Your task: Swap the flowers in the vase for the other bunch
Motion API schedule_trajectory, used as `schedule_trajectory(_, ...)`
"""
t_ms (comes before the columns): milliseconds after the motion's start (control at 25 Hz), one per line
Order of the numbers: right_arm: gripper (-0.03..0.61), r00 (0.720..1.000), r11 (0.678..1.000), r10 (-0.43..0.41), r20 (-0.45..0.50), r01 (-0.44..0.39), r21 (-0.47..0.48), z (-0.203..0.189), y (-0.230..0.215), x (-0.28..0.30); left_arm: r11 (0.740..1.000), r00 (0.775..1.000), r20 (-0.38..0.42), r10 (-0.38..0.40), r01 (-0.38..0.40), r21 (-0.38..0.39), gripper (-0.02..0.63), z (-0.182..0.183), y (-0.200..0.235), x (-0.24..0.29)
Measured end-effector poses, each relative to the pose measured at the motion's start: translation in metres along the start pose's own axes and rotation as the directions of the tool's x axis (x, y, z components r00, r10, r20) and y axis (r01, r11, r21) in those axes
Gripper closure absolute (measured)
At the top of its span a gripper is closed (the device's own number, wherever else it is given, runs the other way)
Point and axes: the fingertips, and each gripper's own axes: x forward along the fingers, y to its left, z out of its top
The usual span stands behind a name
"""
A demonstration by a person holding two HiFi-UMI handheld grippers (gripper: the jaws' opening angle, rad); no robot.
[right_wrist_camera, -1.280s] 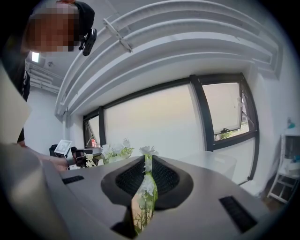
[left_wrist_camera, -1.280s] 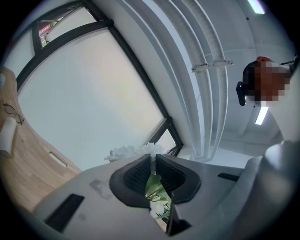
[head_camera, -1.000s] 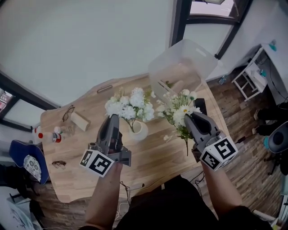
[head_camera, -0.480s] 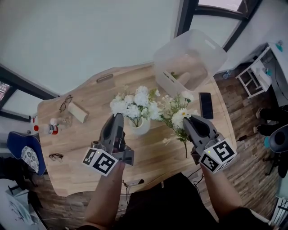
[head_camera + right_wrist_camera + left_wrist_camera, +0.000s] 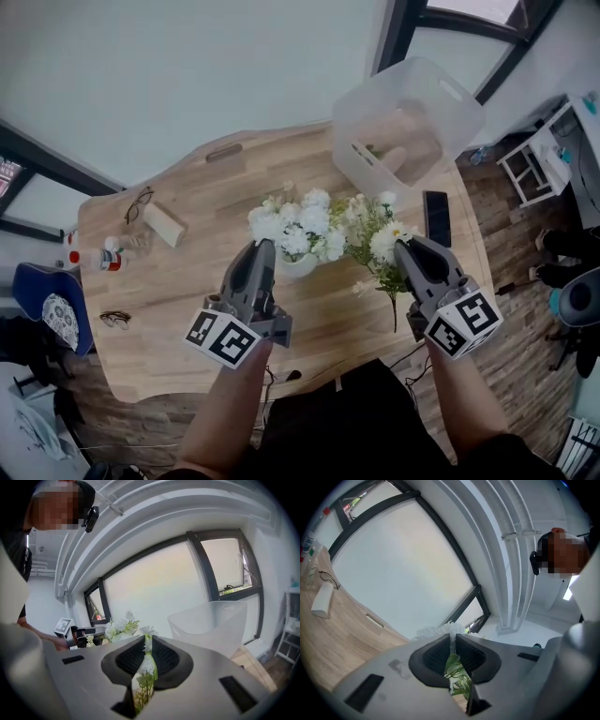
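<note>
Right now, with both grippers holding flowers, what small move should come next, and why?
Probably lower the right gripper a little and lay the loose bunch on the table: its stems hang free over the wood, while the vase already holds the other bunch, clamped by the left gripper.

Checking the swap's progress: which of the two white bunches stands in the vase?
The left bunch, held by the left gripper: it sits in the white vase. The right bunch, in the right gripper, hangs with its stem bare above the table.
</note>
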Motion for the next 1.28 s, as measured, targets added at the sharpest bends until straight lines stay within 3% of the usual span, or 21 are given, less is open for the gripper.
schedule_trajectory(160, 0.515, 1.0, 1.0, -0.002, 0.008, 0.003, -0.011, 0.005, 0.001, -0.003, 0.998, 0.998, 0.024, -0.054, 0.053, 0.043, 0.572, 0.002, -0.014, -0.004)
schedule_trajectory(400, 0.515, 0.999, 1.0, -0.005, 0.034, 0.006, -0.031, 0.019, 0.003, -0.009, 0.991, 0.997, 0.02, -0.076, 0.073, 0.115, 0.5, 0.009, -0.029, -0.009)
schedule_trajectory(840, 0.515, 0.994, 0.998, -0.019, 0.105, 0.025, -0.061, 0.059, 0.0, -0.033, 0.972, 0.994, 0.069, -0.085, 0.068, 0.225, 0.495, 0.049, -0.061, -0.023)
schedule_trajectory(1080, 0.515, 0.989, 0.995, -0.02, 0.143, 0.034, -0.098, 0.083, 0.004, -0.043, 0.946, 0.988, 0.145, -0.045, -0.005, 0.324, 0.495, 0.089, -0.072, -0.046)
schedule_trajectory(1200, 0.515, 0.988, 0.992, -0.007, 0.153, 0.027, -0.126, 0.095, 0.006, -0.044, 0.925, 0.991, 0.135, 0.002, -0.053, 0.376, 0.495, 0.1, -0.071, -0.052)
schedule_trajectory(1240, 0.517, 0.988, 0.99, -0.005, 0.151, 0.027, -0.141, 0.098, 0.007, -0.046, 0.918, 0.992, 0.121, 0.028, -0.073, 0.39, 0.501, 0.101, -0.07, -0.054)
schedule_trajectory(1280, 0.517, 0.989, 0.987, -0.004, 0.149, 0.027, -0.157, 0.101, 0.008, -0.047, 0.91, 0.993, 0.109, 0.054, -0.094, 0.403, 0.552, 0.102, -0.068, -0.058)
